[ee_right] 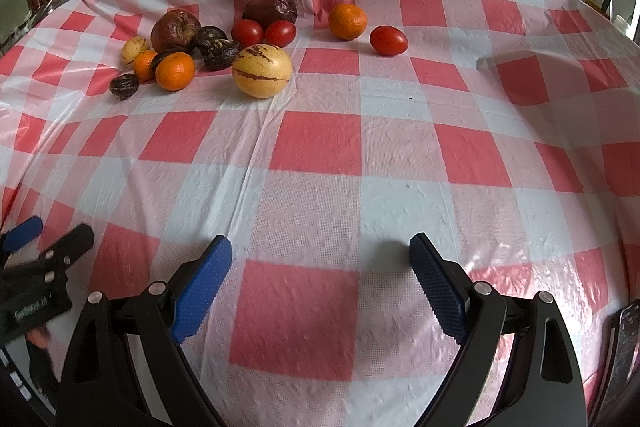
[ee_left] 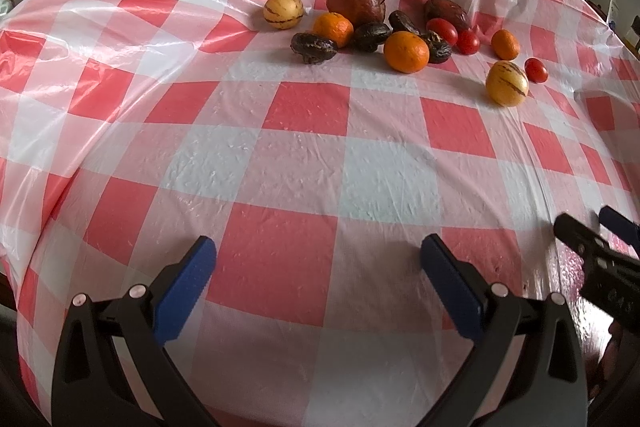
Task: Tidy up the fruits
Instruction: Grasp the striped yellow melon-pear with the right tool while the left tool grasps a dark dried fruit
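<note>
Crinkled red-and-white checked plastic covers the bench (ee_left: 304, 163). Toward its far edge sit striped yellow melons (ee_left: 283, 11), smooth oranges (ee_left: 405, 51), wrinkled dark fruits (ee_left: 314, 47), a shrivelled apple (ee_left: 356, 1) and glossy tomatoes (ee_left: 467, 41). Left gripper (ee_left: 318, 259) and right gripper (ee_right: 320, 257) both gape wide near the front edge, holding nothing.

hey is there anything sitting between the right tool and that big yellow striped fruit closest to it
Nothing visible. The right tool is open over bare checked tablecloth, and the stretch up to the yellow striped fruit holds no objects. The oranges, tomatoes and dark fruits sit beside or behind it, not in front.
</note>
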